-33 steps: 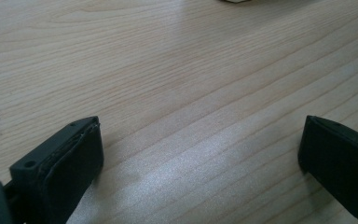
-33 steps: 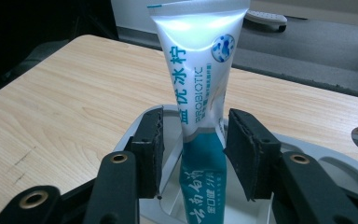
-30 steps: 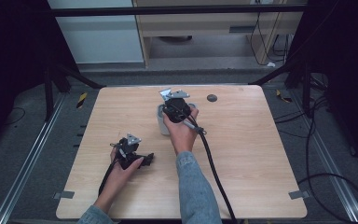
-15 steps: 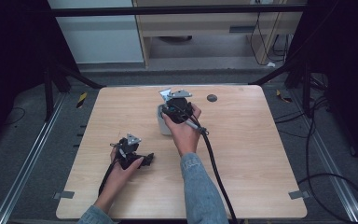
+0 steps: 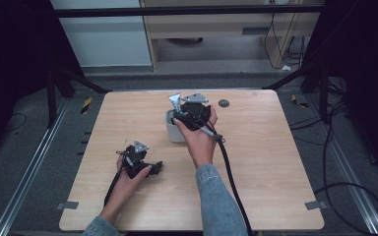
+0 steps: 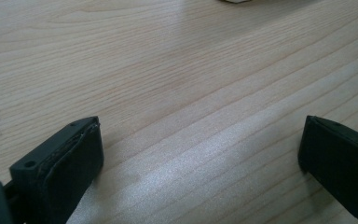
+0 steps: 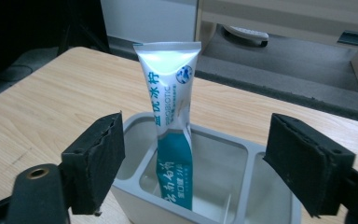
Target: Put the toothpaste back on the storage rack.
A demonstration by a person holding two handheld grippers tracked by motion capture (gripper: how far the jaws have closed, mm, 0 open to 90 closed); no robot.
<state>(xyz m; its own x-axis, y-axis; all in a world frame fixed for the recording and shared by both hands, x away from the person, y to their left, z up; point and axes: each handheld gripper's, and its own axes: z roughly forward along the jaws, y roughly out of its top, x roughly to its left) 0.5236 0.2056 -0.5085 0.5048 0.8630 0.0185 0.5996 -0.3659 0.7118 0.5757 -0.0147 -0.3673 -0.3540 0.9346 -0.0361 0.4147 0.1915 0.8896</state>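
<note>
The toothpaste tube [image 7: 170, 112] is stood upright in the grey holder [image 7: 242, 154] near the table's [image 5: 275, 162] far edge, crimped end up. The right gripper [image 7: 193, 163] has just been opened and is released around it; the left gripper [image 6: 200, 158] is held open, empty

tube [image 7: 170, 116]: upright in holder [image 7: 223, 154] | holder: on table [image 5: 275, 162], mid-rear

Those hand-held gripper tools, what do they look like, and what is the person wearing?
Each gripper, left and right, is a black handheld body topped by a grey three-cornered plate, trailing a black cable. The jaws end in flat black blocks faced with rough dark pads. The person wears a grey-blue sleeve.
</note>
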